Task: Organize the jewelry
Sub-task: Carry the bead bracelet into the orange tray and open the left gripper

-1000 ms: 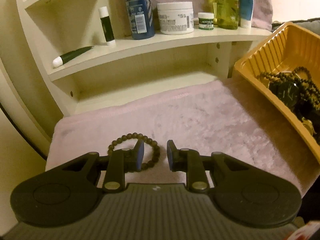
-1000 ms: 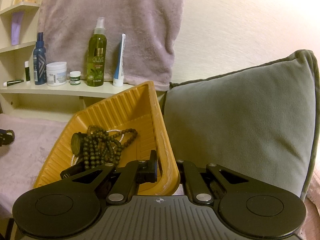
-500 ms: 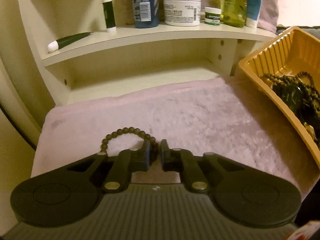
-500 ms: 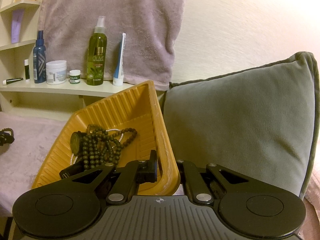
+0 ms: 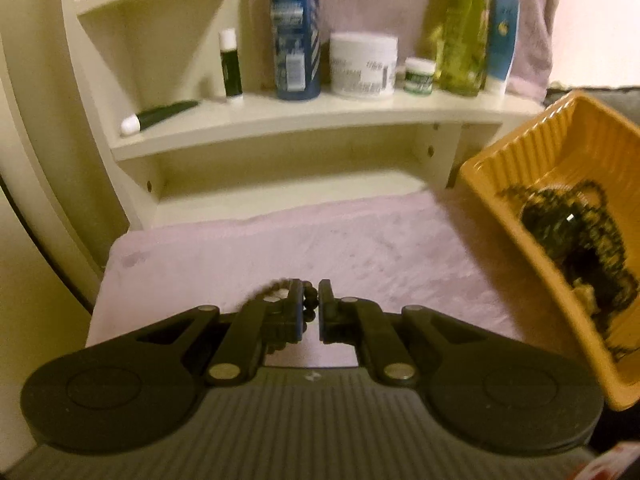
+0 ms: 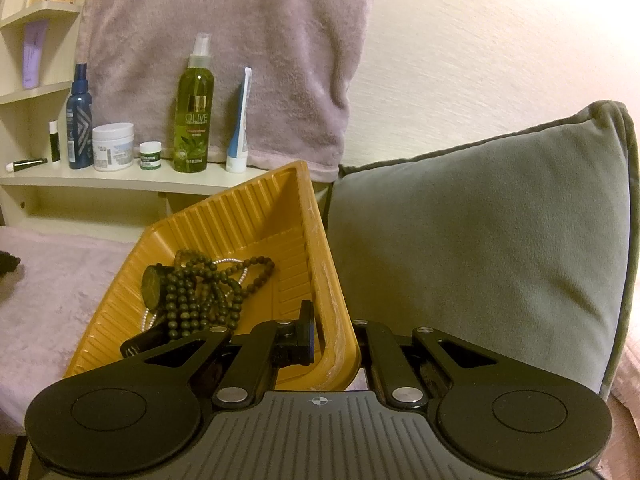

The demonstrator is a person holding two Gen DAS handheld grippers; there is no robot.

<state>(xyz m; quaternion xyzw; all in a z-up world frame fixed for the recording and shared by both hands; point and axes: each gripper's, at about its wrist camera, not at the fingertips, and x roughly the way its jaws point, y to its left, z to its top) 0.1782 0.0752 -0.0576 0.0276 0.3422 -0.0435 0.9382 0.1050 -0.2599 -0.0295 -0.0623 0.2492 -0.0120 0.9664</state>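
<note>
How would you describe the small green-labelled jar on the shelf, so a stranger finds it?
Look at the cream shelf against the wall. Between the big white tub and the tall olive spray bottle stands the small jar, the shortest container there, white-lidded with a green label.

— How is the scene being lit?
— Warm, dim yellowish light is being cast throughout; the wall (image 6: pixel 480 40) toward one o'clock is being brightened most.
— And sharpness?
— The left wrist view is being smeared by motion blur; edges are being bent and darkened by fisheye distortion.
</note>
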